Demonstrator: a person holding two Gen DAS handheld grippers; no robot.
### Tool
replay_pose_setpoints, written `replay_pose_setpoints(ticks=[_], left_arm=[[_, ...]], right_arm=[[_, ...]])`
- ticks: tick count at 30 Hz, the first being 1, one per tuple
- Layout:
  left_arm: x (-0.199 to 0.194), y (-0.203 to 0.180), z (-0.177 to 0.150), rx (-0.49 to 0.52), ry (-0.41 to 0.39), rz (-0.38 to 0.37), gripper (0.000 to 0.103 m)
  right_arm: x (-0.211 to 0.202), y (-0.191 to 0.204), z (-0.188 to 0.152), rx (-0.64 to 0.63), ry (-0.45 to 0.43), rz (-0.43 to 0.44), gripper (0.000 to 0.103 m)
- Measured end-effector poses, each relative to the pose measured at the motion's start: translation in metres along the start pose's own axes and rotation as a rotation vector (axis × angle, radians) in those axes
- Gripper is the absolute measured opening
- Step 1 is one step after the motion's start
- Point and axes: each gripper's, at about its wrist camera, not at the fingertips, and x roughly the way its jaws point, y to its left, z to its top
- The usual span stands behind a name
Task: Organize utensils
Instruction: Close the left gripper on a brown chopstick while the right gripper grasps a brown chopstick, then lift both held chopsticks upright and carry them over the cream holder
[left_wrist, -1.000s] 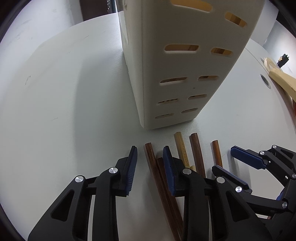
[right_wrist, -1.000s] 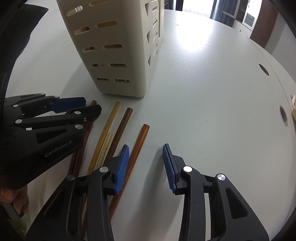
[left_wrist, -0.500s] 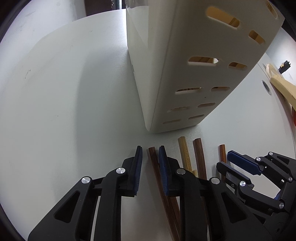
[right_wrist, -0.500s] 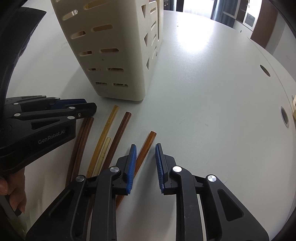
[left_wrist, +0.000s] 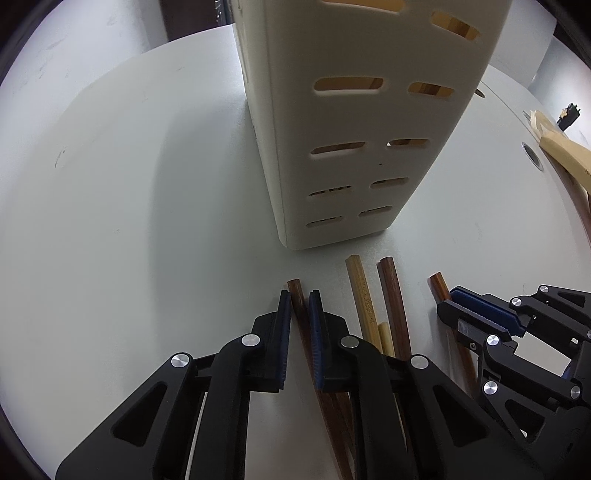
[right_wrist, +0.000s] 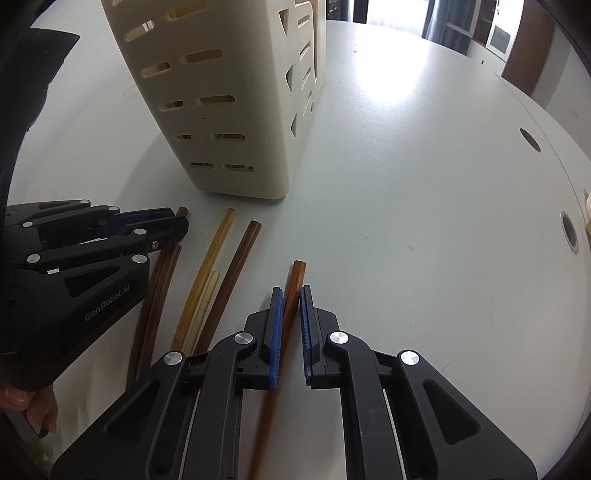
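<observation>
Several wooden chopsticks lie on the white table in front of a cream slotted utensil holder (left_wrist: 354, 122), which also shows in the right wrist view (right_wrist: 229, 96). My left gripper (left_wrist: 298, 295) is shut on a dark brown chopstick (left_wrist: 295, 291) at the left of the row. My right gripper (right_wrist: 291, 291) is shut on a reddish-brown chopstick (right_wrist: 295, 277) at the right of the row; it also shows in the left wrist view (left_wrist: 439, 286). Between them lie a pale bamboo chopstick (right_wrist: 214, 251) and a dark brown one (right_wrist: 240, 254).
The holder stands just beyond the chopstick tips and holds wooden utensils seen through its slots. Wooden utensils (left_wrist: 565, 158) lie at the far right table edge. A round cable hole (right_wrist: 569, 232) is in the table to the right. The other gripper is close on each side.
Both grippers have closed from open onto a chopstick each: the left on the dark brown one, the right on the reddish-brown one. Both have come slightly nearer the holder.
</observation>
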Motion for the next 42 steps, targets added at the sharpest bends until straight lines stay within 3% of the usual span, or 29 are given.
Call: replay_pose_setpoints(ticks=[5,9,20,28,42], left_arm=[[-0.001,-0.002,0.004,-0.015,-0.004,-0.019,0.007],[-0.019,0.006,0.002,-0.029,-0.057,-0.043,0.007],[-0.096,0.016,-0.014,-0.063,-0.285,-0.119,0.007],[-0.143,0.005,-0.022,-0.035,-0.456,-0.102,0.007],[-0.181,-0.016,-0.01,-0.006,-0.599,-0.084,0.007]], right_arm=[[-0.002,-0.005,0.001,0.02,-0.011,0.04,0.008],[-0.017,-0.009,0.003,0.024,-0.064,0.065,0.008],[-0.083,-0.023,0.007,0.059,-0.272,0.133,0.008],[-0.123,-0.007,0.013,0.026,-0.422,0.138,0.008],[-0.175,-0.007,0.035,-0.017,-0.562,0.212,0.008]])
